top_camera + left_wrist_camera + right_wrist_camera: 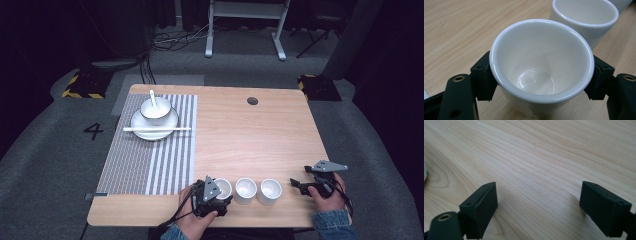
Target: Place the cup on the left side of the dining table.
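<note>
- The left gripper (216,192), a black two-jaw tool held in the person's left hand (196,222), is gripping a small white glazed ceramic cup (222,188); its jaws are sitting against opposite sides of the cup wall just under the rim, as the left gripper view is showing (541,61).
- That cup is standing upright on the light wooden table (250,135), near its front edge, and is forming the left end of a row of three cups.
- A second white ceramic cup (246,190) is standing just beside the gripped cup on its right; the left gripper view is showing it just behind the gripped cup (586,17). Whether the two are touching cannot be told.
- A third white ceramic cup (270,191) is standing at the right end of the row.
- The right gripper (305,182), held in the person's right hand (327,195), is resting well to the right of the gripped cup, its jaws standing wide apart with bare wood (539,175) between them.
- A grey-and-white striped placemat (150,160) is lying to the left of the gripped cup and reaching back towards the far edge.
- On the far part of that mat, well apart from the gripped cup, a white plate (170,125) is carrying a white bowl (156,111) with a white spoon (152,97) in it, and white chopsticks (156,129) are lying across the plate.
</note>
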`<action>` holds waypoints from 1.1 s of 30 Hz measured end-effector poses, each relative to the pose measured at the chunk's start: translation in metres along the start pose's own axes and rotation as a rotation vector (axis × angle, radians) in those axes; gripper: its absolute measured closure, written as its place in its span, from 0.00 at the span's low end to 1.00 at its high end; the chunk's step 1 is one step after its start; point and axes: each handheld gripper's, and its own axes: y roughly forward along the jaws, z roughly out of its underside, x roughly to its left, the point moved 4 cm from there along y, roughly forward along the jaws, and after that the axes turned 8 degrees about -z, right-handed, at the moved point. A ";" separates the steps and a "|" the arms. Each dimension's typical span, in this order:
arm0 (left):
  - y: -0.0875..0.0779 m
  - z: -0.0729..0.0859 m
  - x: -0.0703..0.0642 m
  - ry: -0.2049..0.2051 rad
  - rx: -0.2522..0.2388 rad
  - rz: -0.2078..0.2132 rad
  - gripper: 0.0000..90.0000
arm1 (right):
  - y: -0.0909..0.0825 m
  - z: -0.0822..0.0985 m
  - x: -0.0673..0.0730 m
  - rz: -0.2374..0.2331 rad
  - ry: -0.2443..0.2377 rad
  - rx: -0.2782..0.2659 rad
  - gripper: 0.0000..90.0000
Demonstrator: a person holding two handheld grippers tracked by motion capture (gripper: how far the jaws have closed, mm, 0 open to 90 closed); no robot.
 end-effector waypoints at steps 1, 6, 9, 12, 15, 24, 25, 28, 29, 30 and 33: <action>-0.001 -0.001 0.001 -0.003 -0.002 0.000 0.29 | 0.000 0.000 0.000 0.000 0.000 0.000 0.16; -0.008 -0.005 0.004 -0.004 0.007 0.009 0.29 | 0.000 0.000 0.000 0.000 0.000 0.000 0.16; -0.014 -0.009 0.005 -0.010 0.008 0.014 0.29 | 0.000 0.000 0.000 0.001 0.000 0.000 0.16; -0.019 -0.013 0.007 -0.016 0.008 0.015 0.29 | 0.000 0.000 0.000 0.000 0.000 0.000 0.16; -0.024 -0.017 0.011 -0.018 0.006 0.006 0.29 | 0.000 0.000 0.000 0.000 0.000 0.000 0.16; -0.037 -0.026 0.023 -0.025 0.000 -0.014 0.29 | 0.000 0.000 0.000 0.000 0.000 0.000 0.16; -0.038 -0.027 0.024 -0.027 -0.001 -0.015 0.29 | 0.000 0.000 0.000 -0.001 -0.001 0.000 0.16; -0.040 -0.029 0.027 -0.022 -0.001 -0.017 0.29 | 0.000 0.000 0.000 0.000 -0.001 0.000 0.16; -0.042 -0.030 0.030 -0.019 -0.001 -0.021 0.29 | 0.000 0.000 0.000 -0.001 -0.001 0.000 0.17; -0.043 -0.031 0.032 -0.020 -0.003 -0.025 0.29 | 0.000 0.000 0.000 0.001 -0.002 0.000 0.17; -0.046 -0.034 0.035 -0.020 -0.007 -0.030 0.29 | 0.000 0.000 0.000 0.000 -0.002 0.000 0.17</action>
